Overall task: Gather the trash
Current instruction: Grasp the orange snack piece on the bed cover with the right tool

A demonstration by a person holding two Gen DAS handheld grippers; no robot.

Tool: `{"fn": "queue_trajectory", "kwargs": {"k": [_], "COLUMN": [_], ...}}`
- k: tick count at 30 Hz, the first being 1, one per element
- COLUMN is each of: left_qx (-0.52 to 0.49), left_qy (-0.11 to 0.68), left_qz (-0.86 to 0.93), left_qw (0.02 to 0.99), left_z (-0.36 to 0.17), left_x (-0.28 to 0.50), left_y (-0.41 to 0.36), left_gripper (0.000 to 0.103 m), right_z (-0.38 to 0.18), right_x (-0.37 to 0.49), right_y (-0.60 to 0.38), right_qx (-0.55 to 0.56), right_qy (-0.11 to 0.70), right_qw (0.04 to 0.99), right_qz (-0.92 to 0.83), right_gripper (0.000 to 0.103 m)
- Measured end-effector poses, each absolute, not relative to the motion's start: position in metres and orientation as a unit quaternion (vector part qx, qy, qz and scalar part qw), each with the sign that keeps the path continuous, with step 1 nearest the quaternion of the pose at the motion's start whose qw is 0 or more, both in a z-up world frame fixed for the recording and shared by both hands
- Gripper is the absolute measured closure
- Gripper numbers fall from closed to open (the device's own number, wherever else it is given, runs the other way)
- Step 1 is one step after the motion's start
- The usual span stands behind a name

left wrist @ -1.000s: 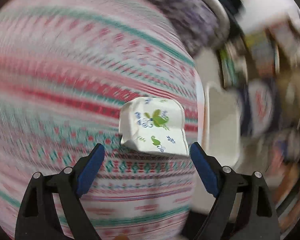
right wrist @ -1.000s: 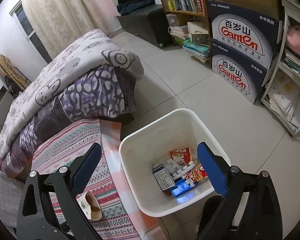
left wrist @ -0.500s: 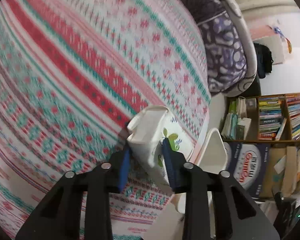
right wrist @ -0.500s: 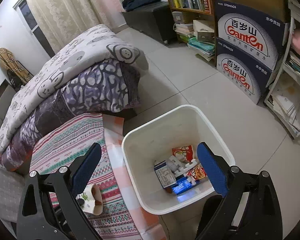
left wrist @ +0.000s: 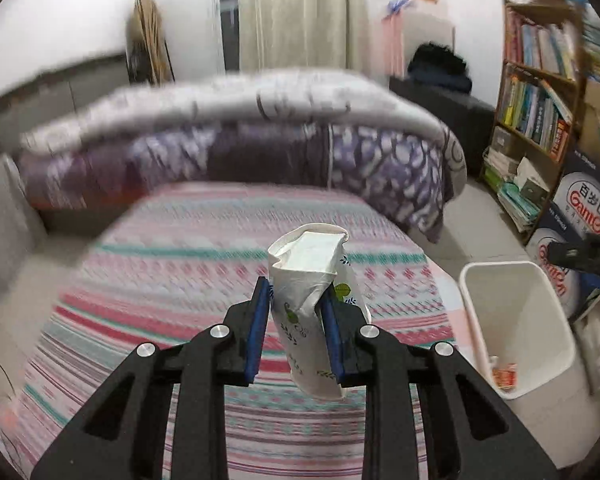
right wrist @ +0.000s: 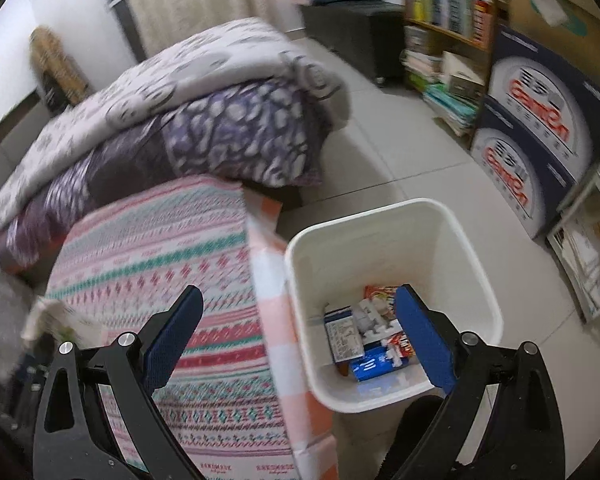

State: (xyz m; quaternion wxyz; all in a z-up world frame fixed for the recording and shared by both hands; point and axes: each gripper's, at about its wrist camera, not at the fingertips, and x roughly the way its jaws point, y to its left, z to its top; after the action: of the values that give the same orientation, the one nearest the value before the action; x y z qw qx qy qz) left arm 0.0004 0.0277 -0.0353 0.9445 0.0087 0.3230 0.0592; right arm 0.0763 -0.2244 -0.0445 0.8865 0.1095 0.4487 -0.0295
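My left gripper (left wrist: 295,322) is shut on a crushed white paper cup (left wrist: 310,280) with green leaf prints, held up above the striped bedspread (left wrist: 204,264). The cup also shows blurred at the left edge of the right wrist view (right wrist: 46,318). The white trash bin (left wrist: 556,320) stands on the floor to the right of the bed. My right gripper (right wrist: 298,330) is open and empty, above the bin's near rim (right wrist: 496,308). The bin holds several wrappers and small boxes (right wrist: 370,340).
Folded purple and white quilts (right wrist: 188,120) lie at the far end of the bed. A bookshelf (left wrist: 540,92) and stacked blue-and-white cartons (right wrist: 540,128) stand to the right. Tiled floor (right wrist: 400,160) lies between the bed and the shelves.
My left gripper closed on the paper cup and lifted it off the bedspread, swinging up to face the room. My right gripper stayed open over the bin, shifting slightly.
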Motion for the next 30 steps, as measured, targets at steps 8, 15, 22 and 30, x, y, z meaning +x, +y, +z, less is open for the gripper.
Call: {"fn": "queue_trajectory", "kwargs": {"k": [8, 15, 22, 30], "left_qx": [-0.022, -0.125, -0.161, -0.153], "left_qy": [0.274, 0.306, 0.340, 0.324], "left_qz": [0.077, 0.092, 0.101, 0.127], "left_qw": [0.958, 0.939, 0.921, 0.925], "left_z": [-0.013, -0.024, -0.044, -0.035], "left_x": [-0.053, -0.057, -0.048, -0.054], "left_y": [0.078, 0.138, 0.163, 0.176], "left_gripper": [0.077, 0.076, 0.077, 0.077], "right_z": [-0.049, -0.056, -0.067, -0.099], "right_x": [0.059, 0.048, 0.058, 0.042], "right_y": [-0.128, -0.079, -0.068, -0.028], "right_qx": [-0.027, -0.102, -0.089, -0.095], "right_qy": [0.428, 0.409, 0.433, 0.513], "right_qw": [0.902, 0.903, 0.892, 0.833], "right_qz": [0.049, 0.082, 0.093, 0.186], "right_gripper": [0.011, 0.011, 0.011, 0.011]}}
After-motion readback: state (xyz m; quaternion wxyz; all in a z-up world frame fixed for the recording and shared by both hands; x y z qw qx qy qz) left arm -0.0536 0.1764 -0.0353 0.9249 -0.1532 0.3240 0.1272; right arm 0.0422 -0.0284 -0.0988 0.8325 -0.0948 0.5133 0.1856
